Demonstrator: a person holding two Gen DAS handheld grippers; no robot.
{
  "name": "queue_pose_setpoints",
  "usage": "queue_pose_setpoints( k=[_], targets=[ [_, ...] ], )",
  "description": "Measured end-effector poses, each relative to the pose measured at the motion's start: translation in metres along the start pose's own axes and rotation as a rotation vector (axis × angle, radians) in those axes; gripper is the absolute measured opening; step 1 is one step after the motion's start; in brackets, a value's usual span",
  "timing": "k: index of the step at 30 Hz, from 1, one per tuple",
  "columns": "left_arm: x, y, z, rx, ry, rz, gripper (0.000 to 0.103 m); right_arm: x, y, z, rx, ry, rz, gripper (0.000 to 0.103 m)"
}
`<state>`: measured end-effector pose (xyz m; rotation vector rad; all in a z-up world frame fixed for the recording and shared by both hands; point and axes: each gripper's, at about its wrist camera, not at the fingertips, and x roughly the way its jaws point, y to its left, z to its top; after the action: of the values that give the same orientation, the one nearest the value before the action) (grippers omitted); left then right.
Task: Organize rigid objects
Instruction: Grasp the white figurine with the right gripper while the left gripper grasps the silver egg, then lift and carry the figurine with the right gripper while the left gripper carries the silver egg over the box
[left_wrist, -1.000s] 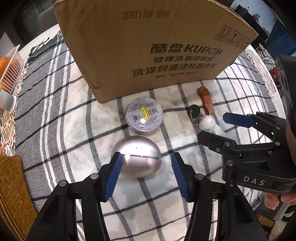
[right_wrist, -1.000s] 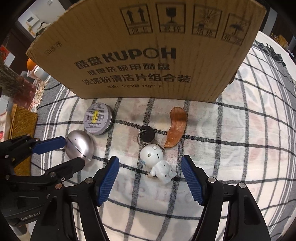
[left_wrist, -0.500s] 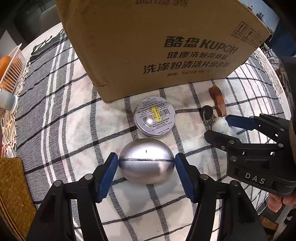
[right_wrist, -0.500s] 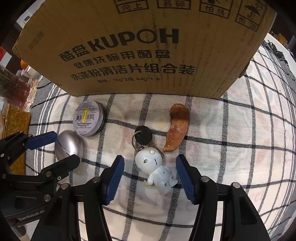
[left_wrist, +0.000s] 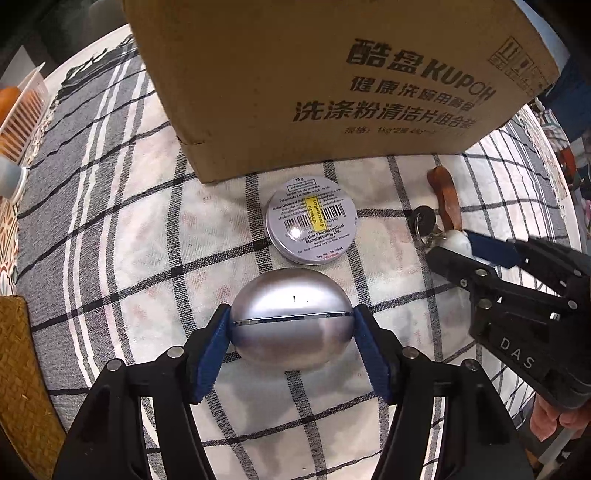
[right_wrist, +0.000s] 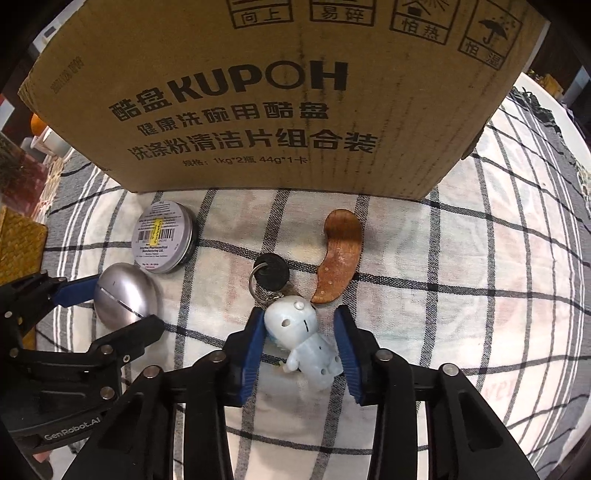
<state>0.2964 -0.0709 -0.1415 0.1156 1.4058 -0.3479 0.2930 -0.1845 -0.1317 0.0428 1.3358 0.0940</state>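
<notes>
Silver egg-shaped case (left_wrist: 291, 317) sits between the blue pads of the left gripper (left_wrist: 291, 325) in the left wrist view, its long axis running straight across from pad to pad, seam level. Both pads touch its ends, so the jaws look pinched on it while it rests on the checked tablecloth (left_wrist: 110, 229). A round tin (left_wrist: 312, 219) lies just beyond, near the front edge of the cardboard box (left_wrist: 332, 85).

From the right wrist view, the right gripper (right_wrist: 300, 339) straddles a white figure keychain (right_wrist: 303, 336) lying aslant, head toward the box; the left pad touches the head, the right pad the body. A brown curved piece (right_wrist: 338, 256) lies just beyond, right of the black key (right_wrist: 271, 273).
</notes>
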Motion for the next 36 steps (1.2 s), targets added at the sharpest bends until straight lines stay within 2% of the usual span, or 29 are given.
queue_pose_setpoints(
  k=[1,7,12,25,36],
  targets=[
    [0.000,0.001,0.000,-0.009,-0.001,-0.005,0.065,0.000,0.000,-0.001,0.006,-0.003,0.002,0.030],
    [-0.006,0.005,-0.003,-0.036,-0.008,-0.053,0.064,-0.005,-0.012,-0.005,0.042,-0.002,0.040,0.029],
    [-0.020,-0.005,-0.008,-0.026,-0.053,-0.025,0.064,-0.011,-0.021,-0.011,0.051,-0.001,0.049,0.029],
    [-0.057,-0.014,-0.008,-0.021,-0.156,-0.020,0.064,-0.061,-0.024,-0.023,0.057,-0.089,0.055,0.029],
    [-0.086,-0.028,-0.003,-0.010,-0.242,-0.004,0.064,-0.092,-0.031,-0.010,0.066,-0.161,0.046,0.029]
  ],
)
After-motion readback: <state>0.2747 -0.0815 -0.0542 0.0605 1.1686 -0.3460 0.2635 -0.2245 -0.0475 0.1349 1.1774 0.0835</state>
